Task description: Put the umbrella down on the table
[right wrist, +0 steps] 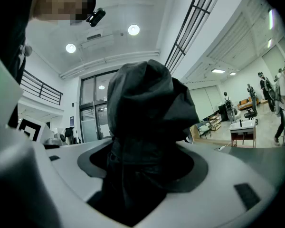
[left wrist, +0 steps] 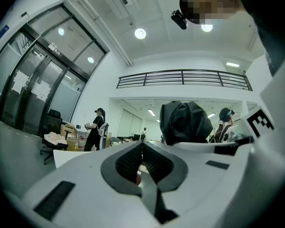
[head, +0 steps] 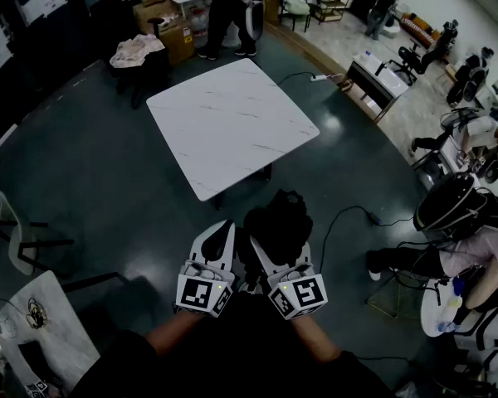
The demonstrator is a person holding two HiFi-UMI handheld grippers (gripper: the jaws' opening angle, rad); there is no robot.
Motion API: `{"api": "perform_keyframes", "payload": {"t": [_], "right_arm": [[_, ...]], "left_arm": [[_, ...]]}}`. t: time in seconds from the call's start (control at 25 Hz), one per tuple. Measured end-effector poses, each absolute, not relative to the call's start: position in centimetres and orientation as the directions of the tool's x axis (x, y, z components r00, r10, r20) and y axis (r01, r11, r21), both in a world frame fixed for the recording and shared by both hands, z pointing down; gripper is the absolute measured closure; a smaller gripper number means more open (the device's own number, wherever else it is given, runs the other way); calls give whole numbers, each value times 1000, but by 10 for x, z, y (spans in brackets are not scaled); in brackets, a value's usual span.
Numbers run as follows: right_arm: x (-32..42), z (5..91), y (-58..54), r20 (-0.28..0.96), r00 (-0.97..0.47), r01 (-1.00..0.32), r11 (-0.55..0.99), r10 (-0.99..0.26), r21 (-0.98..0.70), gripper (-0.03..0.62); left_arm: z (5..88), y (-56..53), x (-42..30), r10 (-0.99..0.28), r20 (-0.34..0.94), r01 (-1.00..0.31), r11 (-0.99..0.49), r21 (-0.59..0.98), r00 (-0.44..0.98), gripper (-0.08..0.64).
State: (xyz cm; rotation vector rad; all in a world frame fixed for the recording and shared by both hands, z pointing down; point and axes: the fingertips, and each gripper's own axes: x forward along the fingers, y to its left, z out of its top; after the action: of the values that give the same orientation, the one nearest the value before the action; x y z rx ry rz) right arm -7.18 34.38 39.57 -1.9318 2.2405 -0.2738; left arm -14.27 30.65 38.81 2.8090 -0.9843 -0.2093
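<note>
The black folded umbrella (head: 278,220) sits bunched between the jaws of my right gripper (head: 279,247), which is shut on it low in the head view. In the right gripper view the umbrella (right wrist: 147,113) fills the space between the pads of that gripper (right wrist: 143,163). My left gripper (head: 223,229) is close beside it on the left, shut, with nothing in it. Its fingertips (left wrist: 141,144) meet, and the umbrella (left wrist: 185,121) shows just past them to the right. The white marble table (head: 232,123) stands ahead of both grippers with a bare top.
A seated person in a dark helmet (head: 452,206) is at the right, and a black cable (head: 342,219) trails on the floor near the table. A chair with a cloth (head: 137,52) and cardboard boxes (head: 170,25) stand behind the table. A small table (head: 35,326) is at the lower left.
</note>
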Motion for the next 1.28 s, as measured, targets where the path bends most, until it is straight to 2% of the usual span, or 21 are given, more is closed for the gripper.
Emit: {"api": "perform_keyframes", "payload": {"t": [0.28, 0.6, 1.28], "right_arm": [[-74, 379, 349, -56, -132, -941, 143, -990, -308, 261], [-49, 400, 375, -50, -114, -931, 124, -992, -343, 259], [16, 410, 318, 3, -22, -946, 20, -1000, -323, 261]], "left_arm": [[380, 308, -156, -635, -59, -616, -765, 187, 770, 543], [402, 328, -149, -656, -8, -645, -744, 174, 755, 543], [417, 269, -81, -590, 19, -579, -787, 212, 808, 543]]}}
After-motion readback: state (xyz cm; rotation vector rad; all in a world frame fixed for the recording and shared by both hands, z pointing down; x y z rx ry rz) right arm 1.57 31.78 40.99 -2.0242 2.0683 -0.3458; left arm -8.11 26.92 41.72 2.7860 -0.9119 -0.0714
